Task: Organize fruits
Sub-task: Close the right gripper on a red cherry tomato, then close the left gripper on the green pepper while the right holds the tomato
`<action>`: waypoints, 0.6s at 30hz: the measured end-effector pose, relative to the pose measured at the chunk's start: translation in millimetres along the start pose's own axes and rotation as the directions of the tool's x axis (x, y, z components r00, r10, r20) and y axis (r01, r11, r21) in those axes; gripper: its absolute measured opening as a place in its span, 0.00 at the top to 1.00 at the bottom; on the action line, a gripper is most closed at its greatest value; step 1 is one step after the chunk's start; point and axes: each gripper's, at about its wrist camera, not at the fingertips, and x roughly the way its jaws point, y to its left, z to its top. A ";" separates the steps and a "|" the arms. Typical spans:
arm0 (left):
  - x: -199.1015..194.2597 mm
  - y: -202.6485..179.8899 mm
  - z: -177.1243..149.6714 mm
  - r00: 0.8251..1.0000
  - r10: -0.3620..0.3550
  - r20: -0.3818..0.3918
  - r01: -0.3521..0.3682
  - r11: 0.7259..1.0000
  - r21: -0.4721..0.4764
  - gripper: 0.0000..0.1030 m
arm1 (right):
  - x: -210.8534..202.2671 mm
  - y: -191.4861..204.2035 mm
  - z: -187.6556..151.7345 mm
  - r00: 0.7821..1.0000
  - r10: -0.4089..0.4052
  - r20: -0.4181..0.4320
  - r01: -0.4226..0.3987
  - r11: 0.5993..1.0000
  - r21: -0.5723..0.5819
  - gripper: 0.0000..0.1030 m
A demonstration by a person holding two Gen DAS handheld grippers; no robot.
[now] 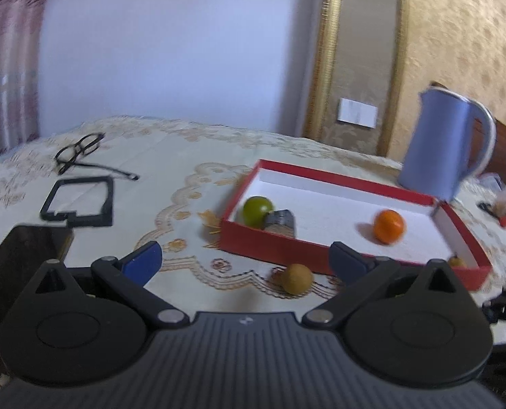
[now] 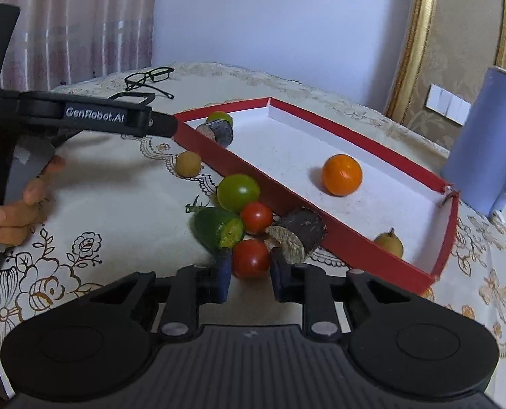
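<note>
On the left, the left gripper point(image 1: 244, 255) hovers over the patterned tablecloth point(image 2: 110, 184) with its jaws spread wide and nothing between them; a small tan fruit point(image 1: 296, 278) lies loose on the cloth just ahead of it, close to the near wall of the red box point(image 1: 273, 243). Further right, the box holds only part of the load: a green fruit point(image 1: 257, 210) and a dark cut chunk point(image 1: 280, 222) sit together in its left corner, an orange fruit point(image 2: 341, 175) rests alone mid-floor, and a small yellowish fruit point(image 2: 389, 242) lies in the near right corner. Outside the box, against its near wall, a cluster waits: a green tomato point(image 2: 238, 192), a cut green piece point(image 2: 217, 228), a red tomato point(image 2: 256, 217), and a dark brown cut chunk point(image 2: 295, 235). The right gripper point(image 2: 250, 274) brackets a second red tomato point(image 2: 251, 259), jaws narrowed to either side of it; whether they are already pressing it, I cannot tell. By my reckoning the sorting is under halfway, with four pieces boxed and six on the cloth.
</note>
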 end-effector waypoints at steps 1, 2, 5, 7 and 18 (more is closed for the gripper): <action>-1.1 -4.2 -0.6 1.000 -0.022 -0.011 0.022 1.000 0.020 0.00 | -1.8 0.0 -0.9 1.000 -0.002 0.007 0.002 1.000 0.006 0.78; -2.9 -9.0 -1.5 0.998 -0.052 -0.025 0.053 0.998 0.041 0.00 | -5.6 -0.4 -2.9 1.000 -0.006 0.014 0.006 1.000 0.015 0.78; -12.2 -29.5 -4.9 0.993 -0.110 -0.042 0.114 0.985 0.132 0.00 | -17.8 -5.5 -10.5 0.999 -0.018 0.040 0.016 0.998 0.057 0.78; -20.0 -48.0 -8.9 0.992 -0.121 -0.023 0.123 0.965 0.232 0.00 | -28.4 -8.9 -17.0 0.997 -0.036 0.062 0.031 0.996 0.086 0.78; 2.0 -100.9 -27.7 0.986 -0.096 -0.136 0.141 0.915 0.378 0.16 | -67.9 -26.2 -46.3 0.987 -0.057 0.152 0.023 0.975 0.219 0.77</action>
